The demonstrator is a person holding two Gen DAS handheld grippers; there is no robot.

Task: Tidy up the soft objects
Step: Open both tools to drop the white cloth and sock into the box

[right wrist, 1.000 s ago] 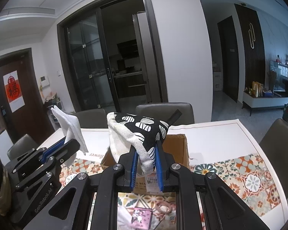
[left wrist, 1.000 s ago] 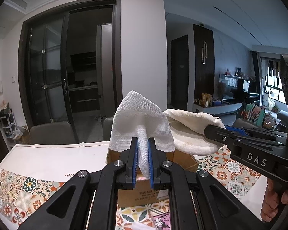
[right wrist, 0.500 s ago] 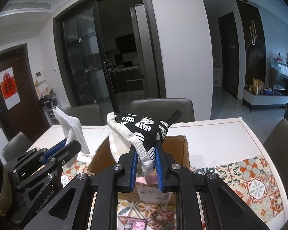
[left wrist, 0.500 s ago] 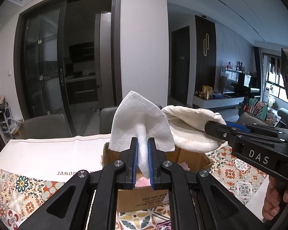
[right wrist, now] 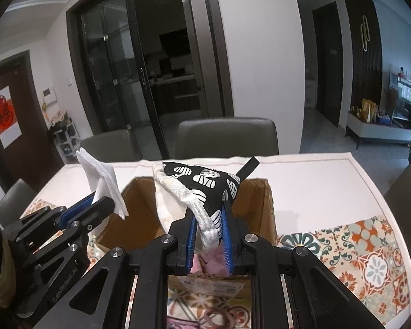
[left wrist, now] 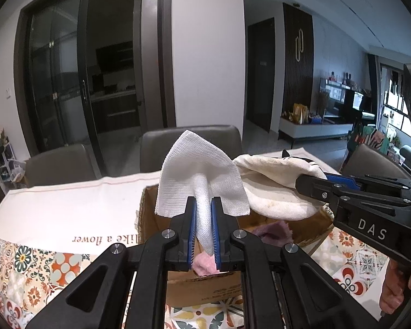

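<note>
— So, starting on the left: the left claw (left wrist: 204,229) is clamped on a folded white gauze cloth (left wrist: 201,185), pinched low so most of it fans up above the blue pads. It hangs over the near left part of the open brown cardboard box (right wrist: 260,208). What worries you?

— That cloth is light. If the jaws let go from this height, it could drift and land on the box's wall, or on the patterned tile-print surface (left wrist: 27,277) beside it.

— And in the middle, inside the box?

— Pink and mauve fluffy items (left wrist: 271,233) already lie in there. Anything dropped on top may pile up and slump over the rim.

— On the right?

— The right claw (right wrist: 208,235) grips a black-and-white leaf-print oven mitt with a cream lining (right wrist: 197,189), held above the box's middle. It's bulkier, and its black hanging loop (right wrist: 248,167) points at the far wall; that could catch on the edge.

— Anything between the two?

— They sit close. Lowering both together risks the claws knocking, or the mitt dragging the gauze aside.
</note>
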